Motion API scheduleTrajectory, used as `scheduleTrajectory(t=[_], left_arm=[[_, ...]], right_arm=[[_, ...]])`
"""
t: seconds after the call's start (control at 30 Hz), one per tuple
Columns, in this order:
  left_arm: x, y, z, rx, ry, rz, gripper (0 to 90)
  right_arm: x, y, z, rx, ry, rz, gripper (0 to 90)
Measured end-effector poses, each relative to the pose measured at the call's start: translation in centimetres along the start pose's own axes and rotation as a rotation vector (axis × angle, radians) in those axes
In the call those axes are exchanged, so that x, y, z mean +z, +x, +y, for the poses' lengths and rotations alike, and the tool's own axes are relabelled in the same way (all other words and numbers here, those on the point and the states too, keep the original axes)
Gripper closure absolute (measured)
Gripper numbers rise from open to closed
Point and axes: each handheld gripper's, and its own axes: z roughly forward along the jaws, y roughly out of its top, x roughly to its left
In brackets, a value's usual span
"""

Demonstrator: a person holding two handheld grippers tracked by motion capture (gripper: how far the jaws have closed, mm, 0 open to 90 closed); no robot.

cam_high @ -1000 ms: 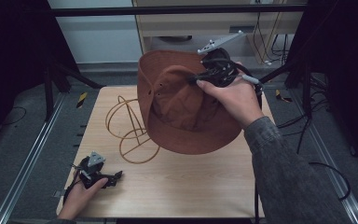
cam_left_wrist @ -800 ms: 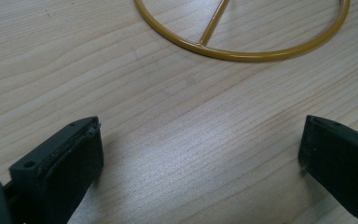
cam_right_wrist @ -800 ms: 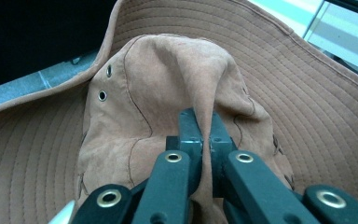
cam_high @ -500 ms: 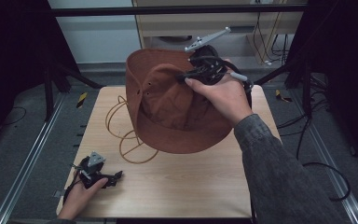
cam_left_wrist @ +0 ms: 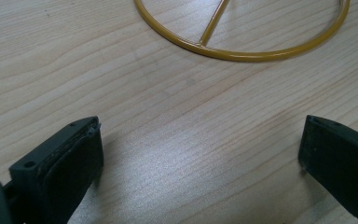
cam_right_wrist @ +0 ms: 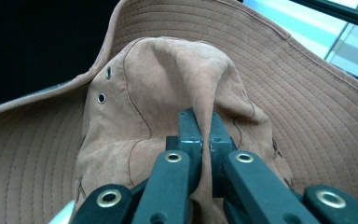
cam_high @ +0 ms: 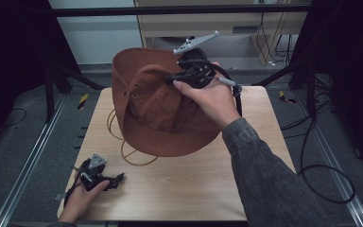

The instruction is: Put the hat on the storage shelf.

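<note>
A brown wide-brimmed hat (cam_high: 156,106) hangs tilted above the wooden table (cam_high: 194,189), its crown facing me. My right gripper (cam_high: 170,79) is shut on a fold of the crown, and in the right gripper view the hat (cam_right_wrist: 135,116) has its fabric pinched between the closed jaws of that gripper (cam_right_wrist: 204,128). Under the hat a yellow wire stand (cam_high: 127,153) rests on the table, partly hidden. My left gripper (cam_high: 118,178) lies near the table's front left corner. In the left gripper view its jaws stand wide open over bare wood (cam_left_wrist: 200,135), short of the stand's ring (cam_left_wrist: 242,51).
Dark frame posts and a black bar surround the table. Cables (cam_high: 321,156) trail on the floor at the right. A cabinet (cam_high: 217,28) stands behind the table. Bare wood lies between the left gripper and the hat.
The right hand has carried the hat leftward and a little back over the wire stand, tilting it further. The left gripper has stayed where it was.
</note>
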Motion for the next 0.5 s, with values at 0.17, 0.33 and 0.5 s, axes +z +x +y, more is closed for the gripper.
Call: scheduleTrajectory(t=[0.17,0.33,0.5], left_arm=[[0.0,0.0,0.0,0.0,0.0,0.0,0.0],[0.0,0.0,0.0,0.001,0.0,-0.001,0.0],[0.0,0.0,0.0,0.001,0.0,-0.001,0.0]], right_arm=[[0.8,0.5,0.3,0.001,-0.011,0.009,89.1],[1.6,0.8,0.7,0.006,-0.02,0.015,89.1],[2.7,1.2,1.3,0.006,-0.028,0.02,89.1]])
